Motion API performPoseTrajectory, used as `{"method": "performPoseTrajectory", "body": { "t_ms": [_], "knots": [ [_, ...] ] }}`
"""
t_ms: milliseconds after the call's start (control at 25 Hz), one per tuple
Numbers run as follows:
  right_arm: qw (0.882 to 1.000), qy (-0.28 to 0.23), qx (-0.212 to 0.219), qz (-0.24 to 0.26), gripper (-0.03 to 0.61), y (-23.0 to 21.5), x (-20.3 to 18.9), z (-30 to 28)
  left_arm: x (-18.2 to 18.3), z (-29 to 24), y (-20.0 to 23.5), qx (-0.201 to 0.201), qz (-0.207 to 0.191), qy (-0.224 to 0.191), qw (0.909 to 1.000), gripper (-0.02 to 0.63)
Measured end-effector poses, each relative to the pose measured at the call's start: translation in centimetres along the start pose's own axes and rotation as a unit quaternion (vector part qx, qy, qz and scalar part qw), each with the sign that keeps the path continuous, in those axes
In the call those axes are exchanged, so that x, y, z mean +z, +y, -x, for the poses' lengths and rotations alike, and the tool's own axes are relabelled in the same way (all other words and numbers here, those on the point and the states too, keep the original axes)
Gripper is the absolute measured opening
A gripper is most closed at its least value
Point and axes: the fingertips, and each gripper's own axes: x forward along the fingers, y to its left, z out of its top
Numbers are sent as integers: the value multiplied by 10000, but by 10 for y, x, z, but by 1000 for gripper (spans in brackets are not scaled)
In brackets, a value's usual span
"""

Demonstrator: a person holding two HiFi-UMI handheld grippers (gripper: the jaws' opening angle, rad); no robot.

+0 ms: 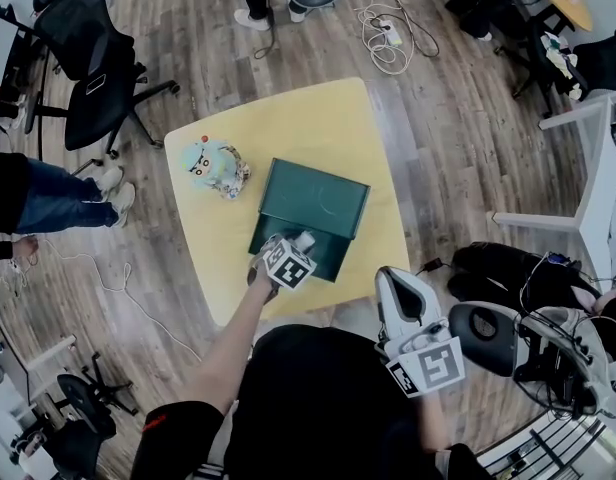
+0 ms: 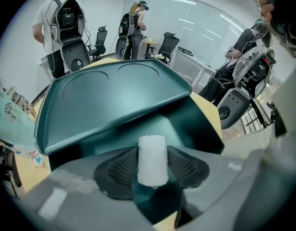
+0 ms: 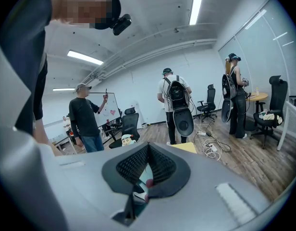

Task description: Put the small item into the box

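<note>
White roll [image 2: 153, 166] btwn left claw [image 2: 153, 154] jaws, aimed down into box [image 1: 316, 200]

The person wears a black top [image 1: 328, 398], filling the head view's six o'clock. Its short left sleeve [image 1: 173, 436], toward seven o'clock, carries a thin red mark. The left gripper [image 1: 300, 242], near centre, and the right gripper [image 1: 388, 280], toward five o'clock, have smooth pale grey shells. Each bears a white cube printed with black square markers: the left cube [image 1: 289, 265] and the right cube [image 1: 428, 365]. The jaws are lined with black pads [image 2: 117, 170] in a fine grid texture.
</note>
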Motion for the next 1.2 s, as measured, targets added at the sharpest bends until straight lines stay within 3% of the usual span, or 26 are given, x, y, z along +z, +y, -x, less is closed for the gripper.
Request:
{"method": "performPoseTrajectory", "body": {
  "t_ms": [200, 680, 840, 1040, 1200],
  "knots": [
    [10000, 8, 13, 6, 3, 2, -2, 2, 3, 2, -5, -131, -33, -83, 9999, 329],
    [9999, -95, -44, 58, 3, 15, 3, 6, 10, 30, 3, -56, 183, -499, 9986, 331],
    [9998, -158, -75, 98, 3, 18, 4, 9, 17, 42, 7, 138, 183, -769, 9968, 237],
    [9996, -212, -113, 160, 3, 26, 5, 11, 28, 69, 20, 623, 219, -1368, 9884, 5],
    [9992, -285, -153, 220, 3, 39, 6, 17, 24, 101, 23, 834, 193, -1790, 9801, 2]
  ]
}}
